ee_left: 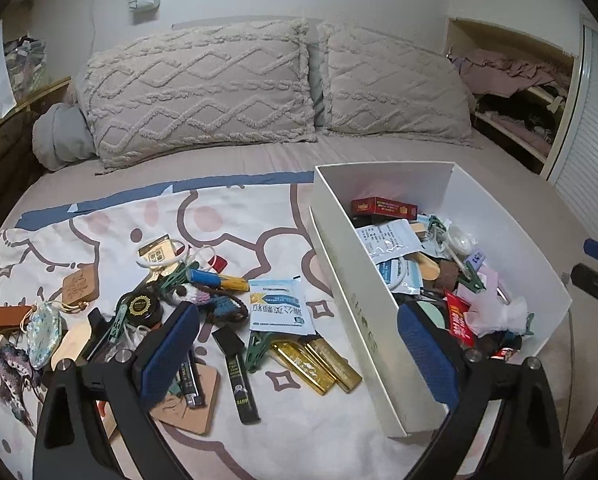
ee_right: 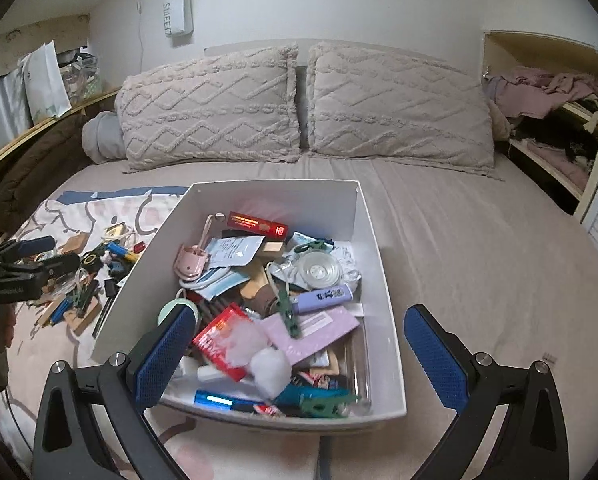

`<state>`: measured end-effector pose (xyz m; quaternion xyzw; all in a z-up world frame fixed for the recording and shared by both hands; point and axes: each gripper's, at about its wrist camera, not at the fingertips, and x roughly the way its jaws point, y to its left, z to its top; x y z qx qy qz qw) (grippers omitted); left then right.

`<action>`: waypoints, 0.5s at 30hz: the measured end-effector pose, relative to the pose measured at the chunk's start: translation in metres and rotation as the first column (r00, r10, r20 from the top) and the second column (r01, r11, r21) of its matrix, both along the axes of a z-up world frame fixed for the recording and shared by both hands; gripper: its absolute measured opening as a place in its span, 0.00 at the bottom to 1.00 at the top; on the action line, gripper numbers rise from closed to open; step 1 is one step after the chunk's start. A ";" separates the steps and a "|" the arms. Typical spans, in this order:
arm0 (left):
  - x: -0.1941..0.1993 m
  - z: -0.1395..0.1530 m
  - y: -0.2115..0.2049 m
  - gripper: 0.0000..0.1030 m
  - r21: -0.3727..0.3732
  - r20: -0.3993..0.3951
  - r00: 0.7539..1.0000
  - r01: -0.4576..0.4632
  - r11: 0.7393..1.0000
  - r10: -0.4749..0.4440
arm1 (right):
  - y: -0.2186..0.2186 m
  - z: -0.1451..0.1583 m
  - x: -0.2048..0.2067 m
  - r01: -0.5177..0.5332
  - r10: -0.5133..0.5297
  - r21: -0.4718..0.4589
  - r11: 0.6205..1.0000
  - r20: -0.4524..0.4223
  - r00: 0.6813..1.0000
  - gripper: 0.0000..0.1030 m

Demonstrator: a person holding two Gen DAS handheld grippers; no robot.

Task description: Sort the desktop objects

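Note:
A white box (ee_left: 379,364) (ee_right: 383,312) full of small items stands on a bed. Inside lie a red carton (ee_right: 257,224), a purple highlighter (ee_right: 323,298), a pink eyelash curler (ee_right: 193,264) and several packets. Left of the box, loose items cover a patterned cloth (ee_left: 99,224): gold bars (ee_left: 317,364), a blue-and-white sachet (ee_left: 279,306), a black round tin (ee_left: 139,306), a black tube (ee_left: 239,376). My left gripper (ee_left: 299,356) hangs open over the box's left wall and the gold bars. My right gripper (ee_right: 299,356) hangs open above the box's near end, holding nothing.
Two textured pillows (ee_left: 203,88) (ee_right: 399,108) lean at the head of the bed. An open shelf with clothes (ee_right: 551,120) is at the right. Bare sheet (ee_right: 479,248) lies right of the box. A wooden ledge with bags (ee_right: 47,92) runs along the left.

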<state>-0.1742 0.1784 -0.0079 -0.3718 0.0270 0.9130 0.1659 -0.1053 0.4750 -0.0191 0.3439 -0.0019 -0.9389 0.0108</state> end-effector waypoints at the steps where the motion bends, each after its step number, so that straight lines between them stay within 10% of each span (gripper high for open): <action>1: 0.003 0.002 -0.002 0.97 0.011 0.001 1.000 0.001 1.000 -0.001 | -0.003 0.002 0.005 0.005 -0.005 0.002 1.000 -0.004 1.000 1.00; 15: 0.059 0.031 -0.026 1.00 0.052 -0.080 0.996 0.034 0.998 -0.030 | -0.038 0.023 0.057 0.016 -0.018 -0.030 0.999 -0.053 0.998 1.00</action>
